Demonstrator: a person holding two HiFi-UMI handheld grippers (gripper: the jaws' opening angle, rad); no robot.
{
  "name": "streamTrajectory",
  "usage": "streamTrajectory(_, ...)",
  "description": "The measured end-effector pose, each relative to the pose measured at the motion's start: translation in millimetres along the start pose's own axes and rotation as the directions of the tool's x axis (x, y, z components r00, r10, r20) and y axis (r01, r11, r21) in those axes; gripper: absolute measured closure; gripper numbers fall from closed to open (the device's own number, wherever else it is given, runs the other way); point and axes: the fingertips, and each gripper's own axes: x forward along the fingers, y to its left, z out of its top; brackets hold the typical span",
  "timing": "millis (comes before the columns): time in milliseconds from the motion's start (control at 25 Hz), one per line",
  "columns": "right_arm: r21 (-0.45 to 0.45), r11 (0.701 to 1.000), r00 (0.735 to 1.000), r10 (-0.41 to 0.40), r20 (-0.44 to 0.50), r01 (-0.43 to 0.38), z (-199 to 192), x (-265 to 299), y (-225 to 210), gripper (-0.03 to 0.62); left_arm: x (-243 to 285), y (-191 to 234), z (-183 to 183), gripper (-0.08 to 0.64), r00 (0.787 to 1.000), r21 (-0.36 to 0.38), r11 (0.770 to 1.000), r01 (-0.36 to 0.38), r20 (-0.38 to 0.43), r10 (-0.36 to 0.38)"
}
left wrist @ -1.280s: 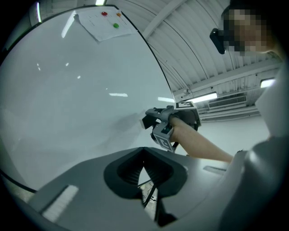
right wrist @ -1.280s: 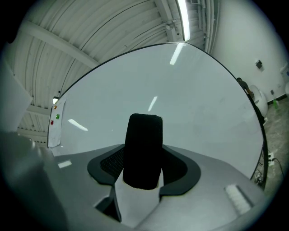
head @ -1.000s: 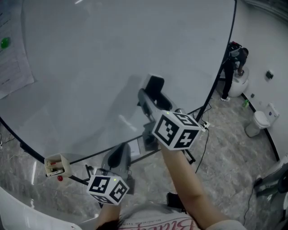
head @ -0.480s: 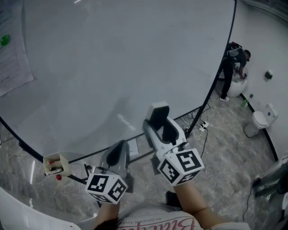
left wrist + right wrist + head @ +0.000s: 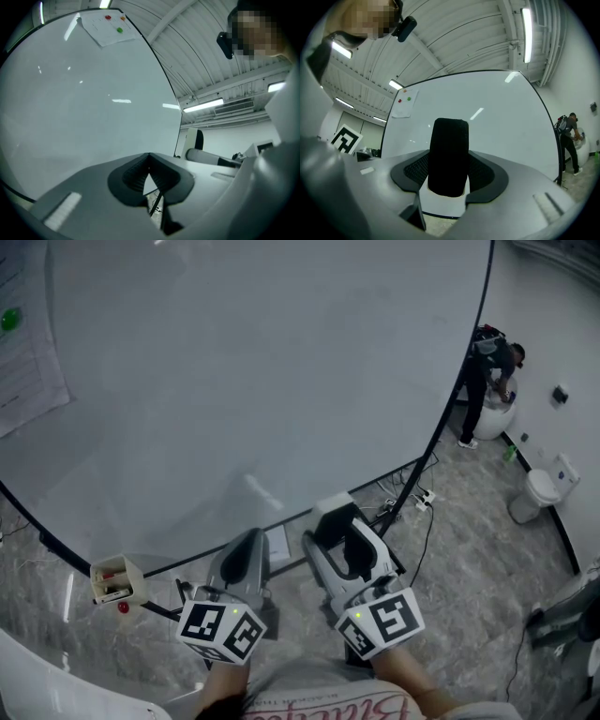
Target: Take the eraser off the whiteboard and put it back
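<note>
The right gripper [image 5: 342,532] has come down and nearer, off the whiteboard [image 5: 234,381]; its jaws, fairly wide, clamp the eraser [image 5: 449,157] between them. The left gripper [image 5: 246,563] has not moved, jaws together, empty

My left gripper [image 5: 246,557] sits low on the left, its jaws pressed together at the tips with nothing between them. My right gripper [image 5: 345,526] is just beside it, with its jaws spread and clamped on the black eraser [image 5: 449,161]. Both point away from me. Only a little of my right forearm [image 5: 410,690] shows.
</note>
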Motion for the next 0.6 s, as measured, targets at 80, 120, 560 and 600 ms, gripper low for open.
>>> streamTrajectory(80,-0.012,1.000,1.000,-0.011,-0.026,0.010,-9,-6,1,0.356,-2,1,1,0.560,1.000,-0.002,1.000,-0.001,0.003,0.001)
streamTrajectory(120,-0.009,1.000,0.999,-0.017,-0.039,0.017,-13,-7,0,0.356,-2,1,2,0.560,1.000,-0.003,1.000,-0.001,0.005,0.001)
streamTrajectory(560,0.014,0.999,0.997,-0.043,-0.070,0.044,-20,-7,-7,0.356,-5,3,5,0.560,1.000,-0.014,1.000,-0.008,0.019,0.008)
streamTrajectory(600,0.017,0.999,0.996,-0.042,-0.073,0.044,-21,-7,-7,0.356,-5,3,5,0.560,1.000,-0.012,1.000,-0.006,0.016,0.006)
